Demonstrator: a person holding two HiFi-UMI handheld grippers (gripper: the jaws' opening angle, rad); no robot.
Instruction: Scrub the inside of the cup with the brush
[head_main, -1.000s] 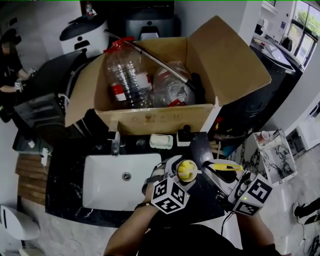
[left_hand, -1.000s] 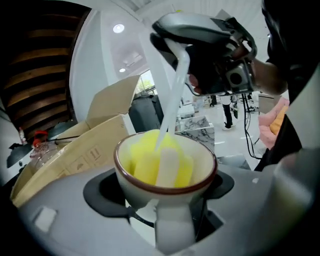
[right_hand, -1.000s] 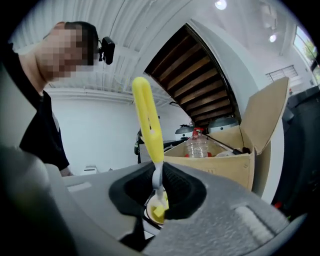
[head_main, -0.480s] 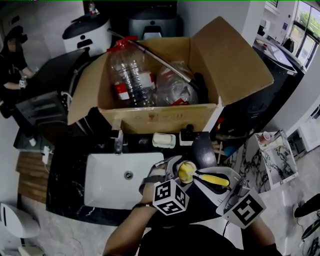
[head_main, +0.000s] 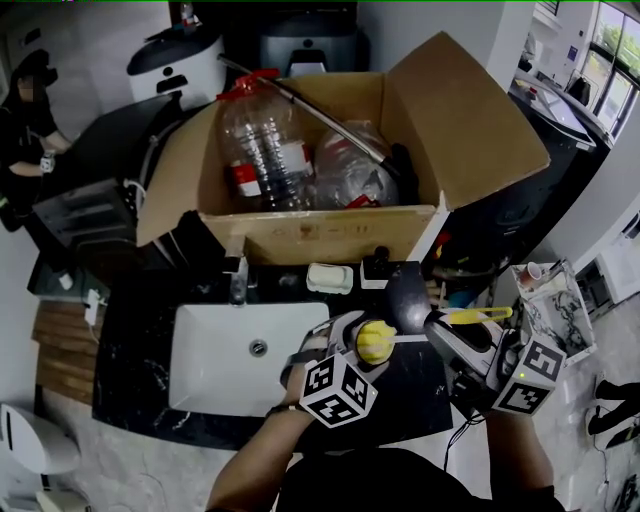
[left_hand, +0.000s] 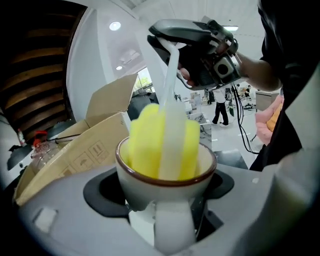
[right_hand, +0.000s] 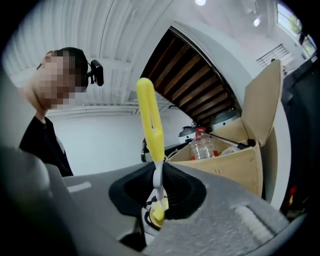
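My left gripper is shut on a white cup with a brown rim, held over the black counter just right of the sink. The cup tips toward my right gripper. A brush's yellow sponge head sits inside the cup and fills most of its mouth. A white shaft runs from the head to the right gripper, which is shut on the shaft below the yellow handle. In the head view the yellow handle lies nearly level above the right gripper.
A white sink basin with a faucet lies left of the cup. Behind stand a soap dish and a large open cardboard box holding plastic bottles. A person stands at the far left.
The right gripper swung from low right up and outward, so the brush handle went from slanting down to nearly level. The sponge head stayed in the cup, which barely moved.
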